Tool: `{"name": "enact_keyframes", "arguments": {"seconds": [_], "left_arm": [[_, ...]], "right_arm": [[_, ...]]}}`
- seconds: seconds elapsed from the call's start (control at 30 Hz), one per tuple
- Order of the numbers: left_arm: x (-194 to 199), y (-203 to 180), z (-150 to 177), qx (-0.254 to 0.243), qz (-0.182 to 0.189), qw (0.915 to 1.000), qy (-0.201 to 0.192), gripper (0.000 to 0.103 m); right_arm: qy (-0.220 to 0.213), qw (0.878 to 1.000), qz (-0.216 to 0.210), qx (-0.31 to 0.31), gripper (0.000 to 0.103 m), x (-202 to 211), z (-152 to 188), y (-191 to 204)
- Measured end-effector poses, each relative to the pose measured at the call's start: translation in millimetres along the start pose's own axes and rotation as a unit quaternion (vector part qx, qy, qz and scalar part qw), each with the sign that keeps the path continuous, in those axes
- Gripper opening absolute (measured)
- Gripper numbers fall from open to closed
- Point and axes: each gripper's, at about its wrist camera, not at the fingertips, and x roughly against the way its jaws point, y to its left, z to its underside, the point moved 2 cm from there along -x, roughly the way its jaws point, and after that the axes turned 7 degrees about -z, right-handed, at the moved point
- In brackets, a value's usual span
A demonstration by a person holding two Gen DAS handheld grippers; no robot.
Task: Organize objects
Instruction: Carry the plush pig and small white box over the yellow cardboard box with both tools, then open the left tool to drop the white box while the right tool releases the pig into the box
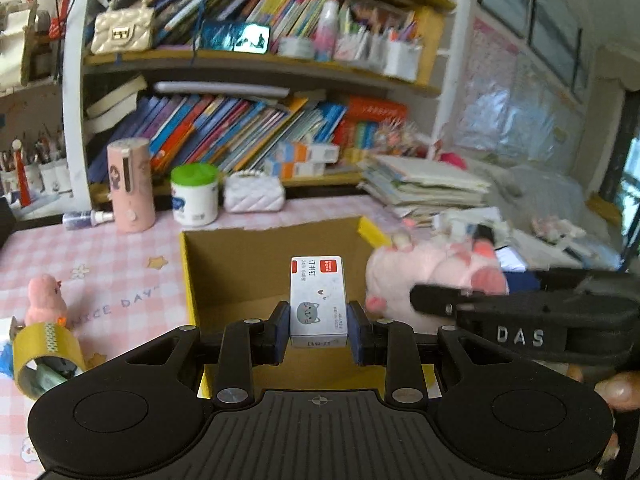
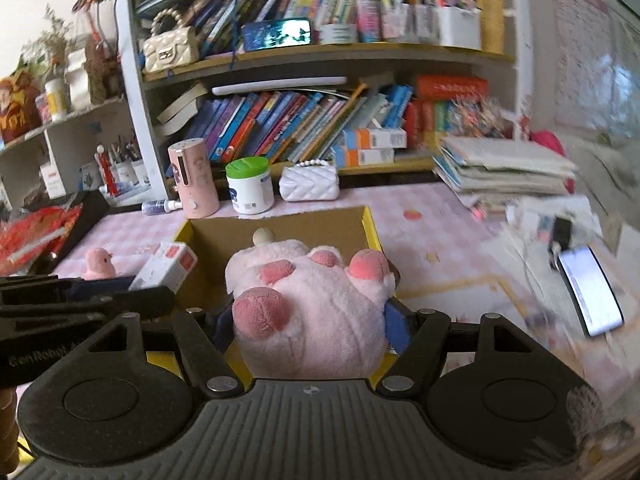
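Progress check, biggest item first. Cardboard box with the yellow rim sat mid-table on the pink checked cloth, and as far as both views showed, its visible floor was bare: nothing looked deposited yet

Pink plush paw was pinched in the right gripper, jaws spread wide around its bulk, held at the near right edge of the box, over the rim. In the left view the same paw showed just right of the box's right wall

Small white staple box with the cat print was clamped in the left gripper, blue pads nearly together against its two long sides, held above the near half of the box opening

So two items were in hand, neither released. Judgement: both drops looked imminent, task early to middle

Still loose on the table: roll of yellow tape at near left and a small pink plush chick just beyond it, both left of the box. The white tub with green lid stood far side near the shelf; unclear if it counts
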Motion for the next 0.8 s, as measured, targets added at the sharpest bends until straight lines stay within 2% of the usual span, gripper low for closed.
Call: {"name": "enact_keyframes", "arguments": {"seconds": [0.13,0.33,0.57,0.7,0.77,0.8], "left_arm": [[-32,-5,3,-0.019,-0.031,0.9990,0.025,0.028],[-72,-5,10,-0.033,-0.065,0.9942,0.079,0.028],[-96,-8,12,-0.048,-0.084,0.9890,0.112,0.028],[-105,-10,14,-0.054,-0.087,0.9864,0.128,0.028],[-109,-11,17,-0.056,-0.087,0.9853,0.136,0.028],[-110,-11,17,-0.055,-0.087,0.9849,0.139,0.028]], "right_arm": [[0.015,0.999,-0.013,0.037,0.069,-36,-10,-7],[0.064,0.992,-0.027,0.104,0.069,-100,-16,-12],[0.132,0.971,-0.050,0.195,0.069,-155,-16,-7],[0.179,0.958,-0.056,0.217,0.069,-172,-15,-5],[0.210,0.953,-0.061,0.208,0.070,-179,-14,-7],[0.213,0.951,-0.063,0.214,0.070,-179,-13,-5]]}}
